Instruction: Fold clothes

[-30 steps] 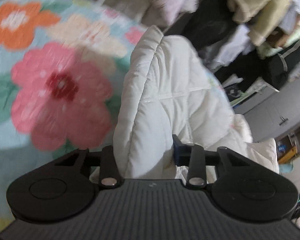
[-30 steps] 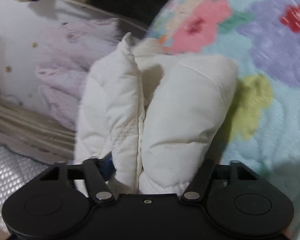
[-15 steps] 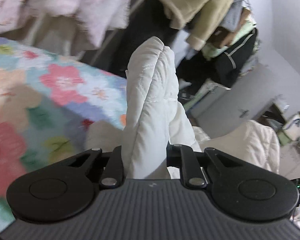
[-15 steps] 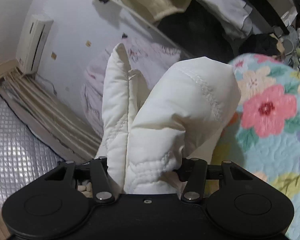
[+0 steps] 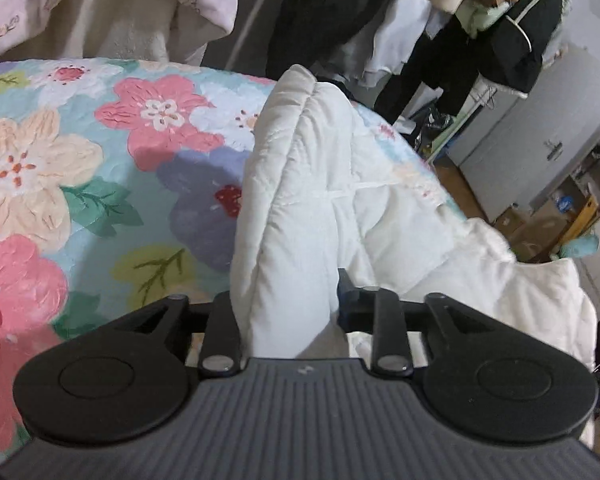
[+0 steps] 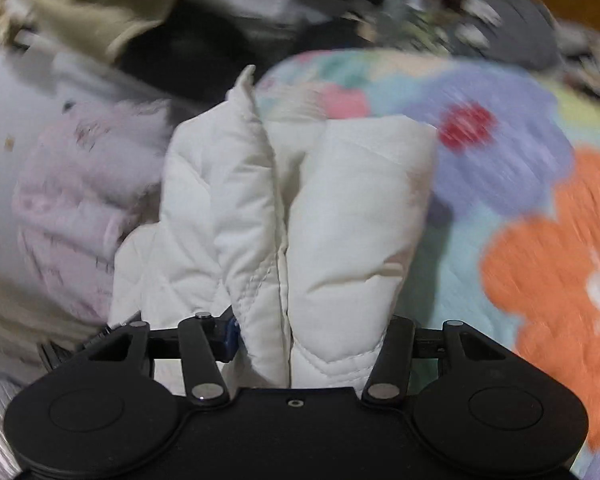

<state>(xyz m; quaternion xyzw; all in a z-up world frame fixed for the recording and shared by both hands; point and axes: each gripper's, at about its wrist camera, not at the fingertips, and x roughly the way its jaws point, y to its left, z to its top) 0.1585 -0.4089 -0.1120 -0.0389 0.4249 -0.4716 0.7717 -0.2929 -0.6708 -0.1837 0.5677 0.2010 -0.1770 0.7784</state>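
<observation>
A white quilted padded jacket [image 5: 312,184] is bunched upright between the fingers of my left gripper [image 5: 286,304], above a floral bedspread [image 5: 100,160]. Its jaws are opening, with the puffy fabric still filling the gap and touching both pads. More of the jacket trails off to the right [image 5: 520,300]. In the right wrist view, my right gripper [image 6: 312,332] is shut on two thick folds of the same jacket [image 6: 340,208], which stand up over the bedspread [image 6: 540,240]. This view is blurred by motion. The fingertips of both grippers are buried in fabric.
Pale pink bedding [image 5: 100,0] is heaped behind the bed. Dark and light clothes [image 5: 500,40] hang at the back right, next to a grey cabinet [image 5: 540,120] and cluttered shelves [image 5: 580,192]. A pink fuzzy blanket [image 6: 80,200] lies left of the right gripper.
Both views have swung back down from the hanging clothes and the wall to the bedspread. The left jaws stand wider than half a second ago. Both grippers still hold the jacket.
</observation>
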